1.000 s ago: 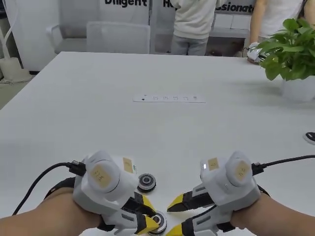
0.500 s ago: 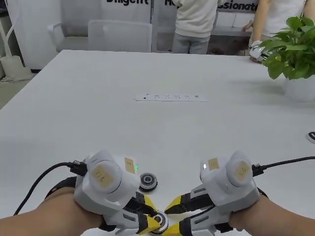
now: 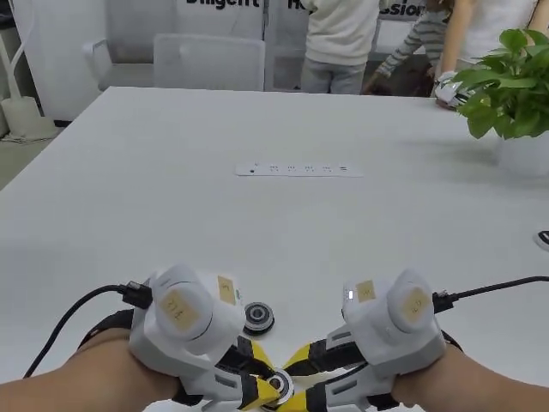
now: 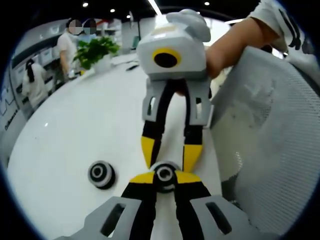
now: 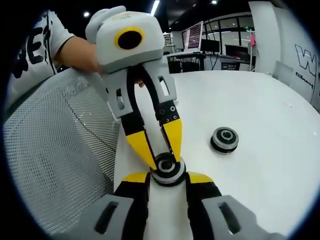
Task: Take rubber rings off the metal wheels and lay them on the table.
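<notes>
A metal wheel with a black rubber ring (image 3: 276, 384) sits at the table's near edge, between both grippers. My left gripper (image 3: 261, 388) is shut on it; its own view has the yellow tips (image 4: 145, 177) hugging the wheel (image 4: 165, 175). My right gripper (image 3: 298, 384) faces it from the other side, its jaws pressed against the same wheel (image 5: 168, 169) on both sides. The right gripper (image 4: 170, 152) reaches in from above in the left gripper view. In the right gripper view the left gripper (image 5: 161, 145) does the same. A second ringed wheel (image 3: 257, 316) lies flat just beyond them.
A white table (image 3: 257, 223) stretches ahead with a built-in socket strip (image 3: 298, 170) mid-table. A potted plant (image 3: 506, 77) stands far right. A mesh chair (image 5: 65, 150) is right below the table edge. People stand behind the far end beside a white chair (image 3: 210, 62).
My right gripper has moved left and its jaws have narrowed from wide open onto the wheel that the left gripper holds. The second wheel has stayed put.
</notes>
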Tool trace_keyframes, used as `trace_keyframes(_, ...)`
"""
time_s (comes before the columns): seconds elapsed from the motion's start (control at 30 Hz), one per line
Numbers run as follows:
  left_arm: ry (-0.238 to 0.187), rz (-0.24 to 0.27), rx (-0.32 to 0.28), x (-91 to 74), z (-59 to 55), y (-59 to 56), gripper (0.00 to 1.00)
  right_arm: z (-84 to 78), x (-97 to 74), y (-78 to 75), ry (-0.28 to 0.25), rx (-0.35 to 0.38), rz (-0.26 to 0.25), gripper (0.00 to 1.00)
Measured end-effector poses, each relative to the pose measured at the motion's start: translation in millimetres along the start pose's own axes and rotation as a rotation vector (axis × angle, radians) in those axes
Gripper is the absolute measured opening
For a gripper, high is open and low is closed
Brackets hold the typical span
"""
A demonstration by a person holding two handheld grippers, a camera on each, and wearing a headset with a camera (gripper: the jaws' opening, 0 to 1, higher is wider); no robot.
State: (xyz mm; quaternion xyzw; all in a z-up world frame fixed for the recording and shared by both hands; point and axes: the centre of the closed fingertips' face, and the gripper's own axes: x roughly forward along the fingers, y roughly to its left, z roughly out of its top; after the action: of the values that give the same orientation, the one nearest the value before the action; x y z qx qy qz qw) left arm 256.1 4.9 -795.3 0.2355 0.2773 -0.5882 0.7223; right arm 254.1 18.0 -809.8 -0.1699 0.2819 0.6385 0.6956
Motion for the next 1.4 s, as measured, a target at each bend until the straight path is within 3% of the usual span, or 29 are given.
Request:
trace_keyframes(0.43, 0.000, 0.003, 0.000, 0.0, 0.1, 0.1, 0.14, -1.2, -4.2, 0.5, -0.004, -0.013, -0.008, 0.22)
trace_keyframes(0.77, 0.001, 0.006, -0.003, -0.1, 0.2, 0.2, 0.14, -6.1, -7.5, -1.1, 0.026, -0.044, -0.019, 0.17)
trace_keyframes(1.4, 0.002, 0.010, -0.007, -0.4, -0.4, -0.5, 0.13, -10.4, -9.8, -1.8, 0.045, -0.033, -0.027, 0.08)
